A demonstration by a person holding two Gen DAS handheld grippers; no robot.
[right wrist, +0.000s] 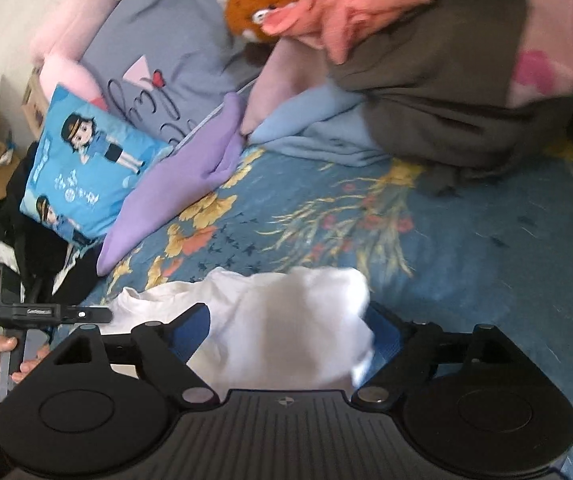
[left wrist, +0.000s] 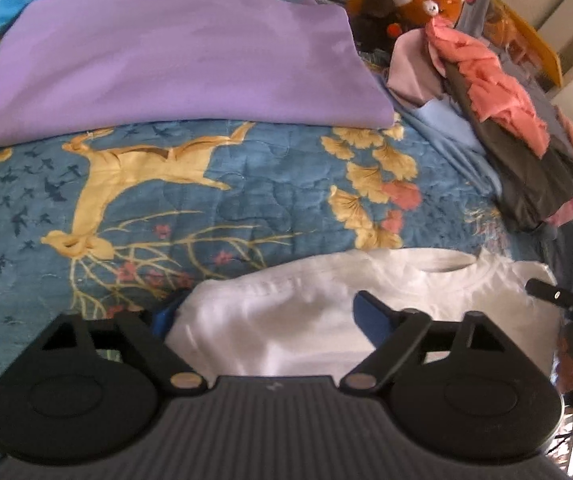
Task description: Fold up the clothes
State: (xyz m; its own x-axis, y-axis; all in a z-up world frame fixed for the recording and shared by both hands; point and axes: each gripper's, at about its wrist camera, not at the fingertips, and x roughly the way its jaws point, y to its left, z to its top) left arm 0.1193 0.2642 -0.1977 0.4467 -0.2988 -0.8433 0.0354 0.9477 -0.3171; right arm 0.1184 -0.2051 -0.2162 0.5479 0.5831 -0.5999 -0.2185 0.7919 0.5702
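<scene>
Clearly the main risk is a shallow or one-layer pinch: the white T-shirt (left wrist: 318, 320) lies bunched and soft on the bed's blue floral quilt (left wrist: 222, 200), so fingers closing on a loose ridge could drag it into a twist or lift only the top layer, spoiling the fold. A second risk is the two tools crowding each other, since both work over the same small garment.

The left gripper (left wrist: 266, 314) has its fingers set wide apart, with white cloth lying between them and not pinched. The right gripper (right wrist: 286, 330) likewise has its fingers spread, a hump of the shirt (right wrist: 282, 320) between the blue pads (right wrist: 192, 330), touching at most, not clamped. The folded purple garment (left wrist: 174, 64) rests well apart at the far side.
</scene>
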